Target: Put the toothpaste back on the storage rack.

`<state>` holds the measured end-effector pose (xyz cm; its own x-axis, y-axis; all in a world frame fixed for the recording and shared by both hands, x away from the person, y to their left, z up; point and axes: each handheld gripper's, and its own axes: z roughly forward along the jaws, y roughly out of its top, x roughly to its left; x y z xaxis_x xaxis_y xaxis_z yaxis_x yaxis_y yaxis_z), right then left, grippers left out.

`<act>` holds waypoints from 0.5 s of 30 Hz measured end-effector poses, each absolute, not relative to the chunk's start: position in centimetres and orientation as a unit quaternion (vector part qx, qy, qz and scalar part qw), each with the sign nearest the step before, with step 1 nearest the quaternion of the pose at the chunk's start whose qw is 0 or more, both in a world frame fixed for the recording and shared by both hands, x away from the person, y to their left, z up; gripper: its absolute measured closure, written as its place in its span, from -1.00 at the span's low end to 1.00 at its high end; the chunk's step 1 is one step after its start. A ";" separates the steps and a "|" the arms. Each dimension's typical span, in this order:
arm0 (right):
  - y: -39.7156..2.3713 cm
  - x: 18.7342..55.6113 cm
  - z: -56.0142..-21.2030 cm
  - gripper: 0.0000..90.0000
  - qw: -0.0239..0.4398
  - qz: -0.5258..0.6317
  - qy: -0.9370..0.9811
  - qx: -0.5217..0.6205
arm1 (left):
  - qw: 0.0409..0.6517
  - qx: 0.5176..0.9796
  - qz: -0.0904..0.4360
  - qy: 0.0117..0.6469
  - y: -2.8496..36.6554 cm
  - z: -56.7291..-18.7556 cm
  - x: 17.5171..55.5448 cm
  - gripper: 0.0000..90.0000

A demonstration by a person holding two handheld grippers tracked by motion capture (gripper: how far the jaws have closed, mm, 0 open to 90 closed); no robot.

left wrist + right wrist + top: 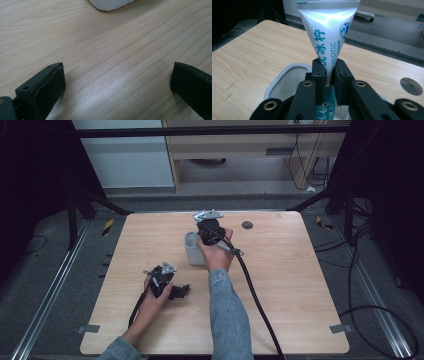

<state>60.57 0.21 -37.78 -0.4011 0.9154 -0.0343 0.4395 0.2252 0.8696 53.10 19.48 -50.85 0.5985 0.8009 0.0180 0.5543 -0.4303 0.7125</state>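
Overhead, high view: my right gripper point(207, 227) hangs over the grey cup point(193, 248) on the table point(280, 270).
Left gripper view: my left gripper point(117, 85) spread wide, holding nothing.
Right gripper view: jaws pinch the white tube point(327, 32), above the cup.

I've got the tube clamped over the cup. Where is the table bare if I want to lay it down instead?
The right gripper holds the tube above the white cup. Bare wood lies right of the cup, between the cable and the table's right edge, below the dark hole. The far left corner is bare too. Crowded: between the cup and the left gripper.
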 end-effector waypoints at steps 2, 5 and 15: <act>0.1 60.6 -37.8 0.79 0.286 0.413 0.729 0.465 | 0.342 0.826 0.180 0.410 19.5 -50.9 53.1 -1.00; 0.1 60.5 -38.0 0.78 0.283 0.410 0.734 0.463 | 0.341 0.826 0.181 0.410 19.5 -50.8 53.1 -1.00; 0.3 60.5 -38.5 0.79 0.273 0.400 0.745 0.459 | 0.341 0.826 0.180 0.410 19.5 -50.8 53.1 -1.00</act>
<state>60.47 0.35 -38.45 -0.4299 0.9020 -0.0387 0.4652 0.2580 0.8468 53.10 19.49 -50.85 0.5989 0.8006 0.0186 0.5543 -0.4312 0.7119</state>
